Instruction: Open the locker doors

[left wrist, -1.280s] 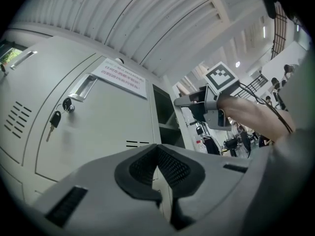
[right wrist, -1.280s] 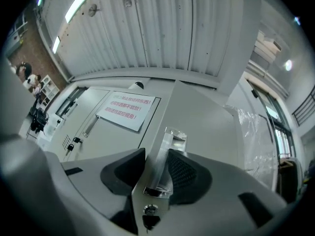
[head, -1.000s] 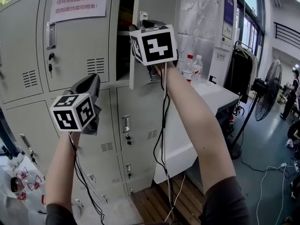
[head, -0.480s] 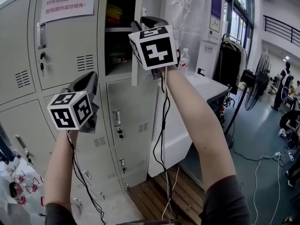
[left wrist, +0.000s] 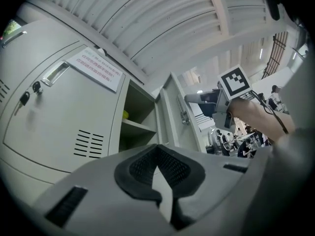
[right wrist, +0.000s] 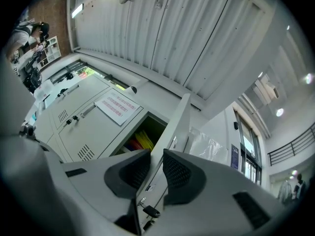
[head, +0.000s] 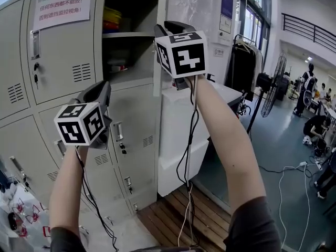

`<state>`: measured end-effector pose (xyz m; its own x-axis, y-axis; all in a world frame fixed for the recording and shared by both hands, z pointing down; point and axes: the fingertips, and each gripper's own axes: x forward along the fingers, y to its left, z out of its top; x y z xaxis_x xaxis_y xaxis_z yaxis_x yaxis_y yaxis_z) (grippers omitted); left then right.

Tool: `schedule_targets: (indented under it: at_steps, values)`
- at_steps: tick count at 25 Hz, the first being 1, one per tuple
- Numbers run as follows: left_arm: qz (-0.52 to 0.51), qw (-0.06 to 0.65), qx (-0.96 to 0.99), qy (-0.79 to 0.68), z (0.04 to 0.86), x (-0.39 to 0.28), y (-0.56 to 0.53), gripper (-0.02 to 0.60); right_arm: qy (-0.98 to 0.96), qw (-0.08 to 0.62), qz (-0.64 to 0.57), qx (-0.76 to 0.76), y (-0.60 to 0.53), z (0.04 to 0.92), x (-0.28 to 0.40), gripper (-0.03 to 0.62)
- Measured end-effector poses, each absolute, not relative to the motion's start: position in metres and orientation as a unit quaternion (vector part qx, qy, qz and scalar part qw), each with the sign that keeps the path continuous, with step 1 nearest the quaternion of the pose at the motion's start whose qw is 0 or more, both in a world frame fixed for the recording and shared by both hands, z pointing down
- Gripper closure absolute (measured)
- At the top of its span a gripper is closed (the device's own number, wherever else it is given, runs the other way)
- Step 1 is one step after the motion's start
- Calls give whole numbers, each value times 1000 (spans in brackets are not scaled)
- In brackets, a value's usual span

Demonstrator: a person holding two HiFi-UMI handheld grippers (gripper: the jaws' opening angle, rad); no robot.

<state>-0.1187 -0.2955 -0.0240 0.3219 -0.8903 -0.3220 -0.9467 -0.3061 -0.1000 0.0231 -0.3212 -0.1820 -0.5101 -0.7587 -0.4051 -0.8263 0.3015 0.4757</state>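
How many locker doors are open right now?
1: the upper door, right of the locker with the notice, swung out edge-on. All other visible doors are shut; some lockers lie outside the frame.

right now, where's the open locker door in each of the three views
Head view: open locker door edge-on at top centre, right of the open compartment.
Left gripper view: door at centre, right of that compartment.
Right gripper view: door a pale strip down the centre.
Shared landmark: the paper notice on the closed door left of it, in all three views.
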Motion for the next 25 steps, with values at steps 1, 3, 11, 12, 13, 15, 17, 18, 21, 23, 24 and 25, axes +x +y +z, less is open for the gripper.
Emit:
schedule_targets:
  at_steps: [1, 3, 11, 12, 13, 15, 17, 18, 21, 23, 24, 25]
  values:
    - [103, 136, -803, 570, -25, -114, -296, 574, 803, 50, 328, -496, -321, -182, 29, 494]
    - [103, 137, -807, 565, -26, -104, -298, 573, 798, 46, 329, -503, -322, -182, 41, 497]
    - [104, 144, -820, 544, -30, -65, -306, 574, 790, 55, 317, -522, -331, -181, 88, 510]
    - [104, 144, -821, 542, -29, -61, -308, 572, 792, 58, 313, -521, -333, -181, 93, 513]
    - [103, 144, -823, 540, -29, -56, -310, 572, 795, 62, 308, -519, -334, -180, 98, 515]
    - [102, 144, -825, 537, -29, -47, -314, 573, 798, 68, 300, -518, -337, -180, 106, 520]
    - [103, 145, -827, 534, -29, -38, -318, 573, 799, 70, 298, -517, -339, -180, 112, 525]
    - [103, 146, -827, 533, -29, -35, -320, 573, 800, 72, 297, -516, -340, -180, 114, 526]
    - [104, 148, -828, 530, -28, -28, -325, 573, 803, 76, 293, -514, -343, -180, 121, 528]
    - [105, 146, -828, 531, -28, -26, -330, 572, 802, 79, 290, -516, -347, -180, 128, 531]
    - [106, 145, -828, 531, -28, -26, -332, 572, 802, 81, 288, -517, -349, -181, 131, 533]
    - [107, 144, -828, 532, -28, -26, -334, 573, 801, 82, 287, -519, -351, -181, 134, 534]
